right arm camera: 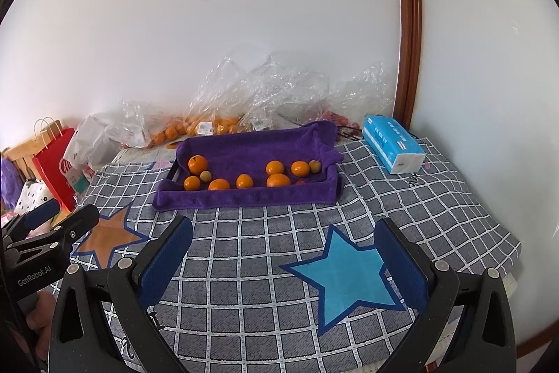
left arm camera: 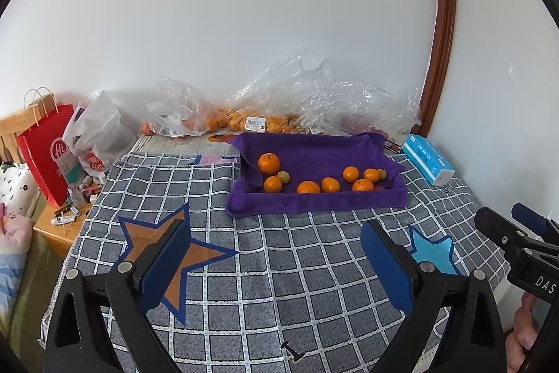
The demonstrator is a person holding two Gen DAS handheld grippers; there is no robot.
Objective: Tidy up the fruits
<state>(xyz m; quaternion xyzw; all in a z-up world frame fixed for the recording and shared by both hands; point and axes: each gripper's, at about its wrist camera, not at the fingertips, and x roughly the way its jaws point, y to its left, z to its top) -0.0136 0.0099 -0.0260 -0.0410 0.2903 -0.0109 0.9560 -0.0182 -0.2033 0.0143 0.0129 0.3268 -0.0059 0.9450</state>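
Both claws, left claw [left arm camera: 276,233] and right claw [right arm camera: 283,233], gape empty; bagged oranges [left arm camera: 223,121] blur behind crinkled plastic.

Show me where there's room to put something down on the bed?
The checked grey cloth lies bare between the purple towel-lined tray and both open claws, around the blue star and orange star. It is crowded behind the tray: crinkled clear plastic bags of oranges fill the wall side.

Right gripper [right arm camera: 283,268] jaws wide apart, empty, over checked cloth [right arm camera: 244,268]. Ahead: purple towel-lined tray [right arm camera: 244,198] holding oranges [right arm camera: 197,164]. Tissue pack [right arm camera: 393,147] right, well apart.
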